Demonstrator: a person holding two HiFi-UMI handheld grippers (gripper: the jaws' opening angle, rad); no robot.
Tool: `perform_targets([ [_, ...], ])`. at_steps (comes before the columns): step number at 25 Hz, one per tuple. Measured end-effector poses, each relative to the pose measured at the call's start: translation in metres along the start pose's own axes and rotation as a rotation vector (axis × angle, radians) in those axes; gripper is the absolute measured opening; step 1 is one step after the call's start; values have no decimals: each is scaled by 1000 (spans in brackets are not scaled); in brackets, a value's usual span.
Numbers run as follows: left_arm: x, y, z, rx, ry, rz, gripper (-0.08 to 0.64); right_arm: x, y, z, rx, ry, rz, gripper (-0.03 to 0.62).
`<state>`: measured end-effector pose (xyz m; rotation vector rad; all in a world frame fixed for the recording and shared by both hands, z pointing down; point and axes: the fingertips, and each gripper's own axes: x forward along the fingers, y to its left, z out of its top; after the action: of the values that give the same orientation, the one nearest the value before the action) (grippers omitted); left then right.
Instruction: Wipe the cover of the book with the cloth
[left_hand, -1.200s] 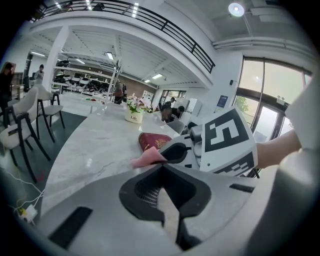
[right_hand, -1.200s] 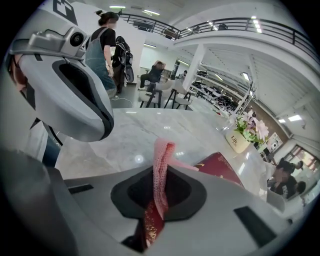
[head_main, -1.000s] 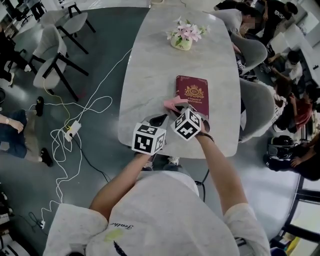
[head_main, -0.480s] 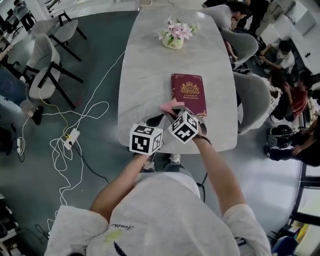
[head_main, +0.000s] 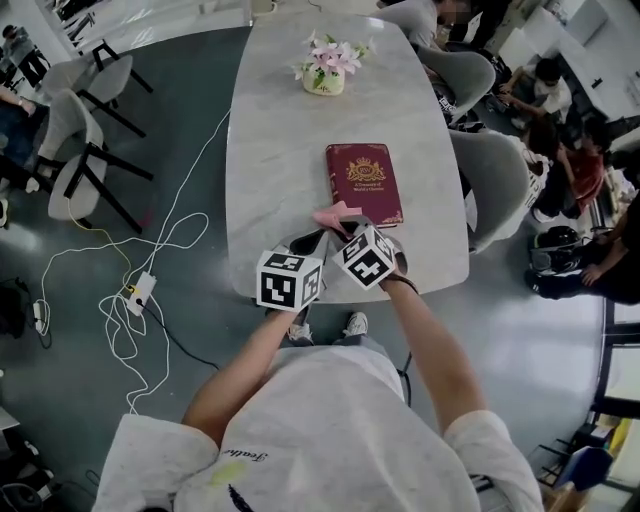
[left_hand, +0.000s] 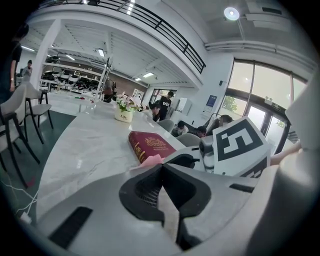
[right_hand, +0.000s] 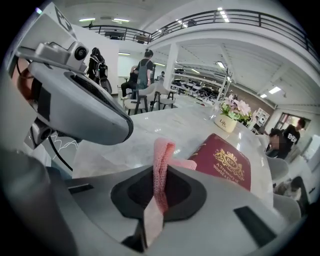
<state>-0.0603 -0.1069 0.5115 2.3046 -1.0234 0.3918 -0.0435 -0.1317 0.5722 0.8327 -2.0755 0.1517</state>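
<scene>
Head view, going from the left: we've got a white cable (head_main: 150, 250) looping over the grey floor and a couple of chairs (head_main: 80, 150) standing well apart from the table (head_main: 270, 130). It's a long pale marble top, with a small pot of pink flowers (head_main: 325, 72) near its far end.

At the near edge of the table we hold both tools close together. The left gripper (head_main: 318, 238) sits just left of the other one. In the left gripper view its jaws (left_hand: 161, 166) are pressed together with nothing between them, and the marker cube of the right gripper shows just beside it.

The right gripper (head_main: 347, 224) is clamped on the pink cloth (head_main: 335, 213). In the right gripper view the cloth (right_hand: 162, 155) stands up in a narrow fold out of the closed jaws, pinched right at the middle.

The cloth's free end hangs at the near left corner of the book (head_main: 364, 183). We can't tell if it actually touches the cover. The book lies flat and shut on the right half of the table, dark red with a gold crest (right_hand: 231, 161), spine to the left.

Further right, grey chairs (head_main: 495, 180) are pushed up to the table edge, and some people sit beyond them.
</scene>
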Motion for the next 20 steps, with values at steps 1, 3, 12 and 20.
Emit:
perform_targets([
  [1,1,-2,0,2,2,-4,8,-2,-1,-1,18,-7,-1,20],
  [3,3,-5,-1,5,5,-8,8,-5,-4,-1,51,-25,-1,21],
  [12,16,-20,-2,13,15,5,8,-18,-17,-11,183,-97,18,20],
  [20,33,-47,-4,24,25,20,8,-31,-33,-30,188,-119,28,20],
])
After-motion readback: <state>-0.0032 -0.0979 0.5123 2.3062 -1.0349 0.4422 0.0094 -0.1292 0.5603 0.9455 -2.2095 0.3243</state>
